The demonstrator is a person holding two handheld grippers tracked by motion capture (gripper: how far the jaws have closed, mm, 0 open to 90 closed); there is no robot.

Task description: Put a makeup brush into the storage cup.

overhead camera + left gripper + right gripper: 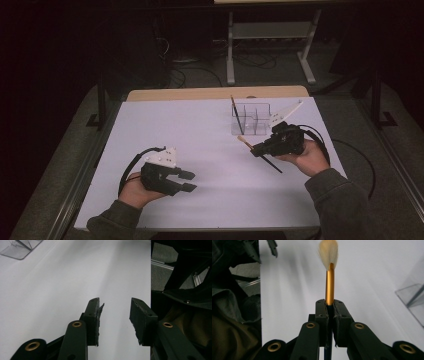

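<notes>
Right tool clamped on brush, handle end hidden below jaws, left tool open, empty, organizer cut off

A wooden table is standing at the centre of the high view, a white sheet lying over nearly all of its top. A clear compartment organizer is sitting on the sheet, upper right of centre.

Brush: glossy gold metal ferrule, soft bristles.
</notes>
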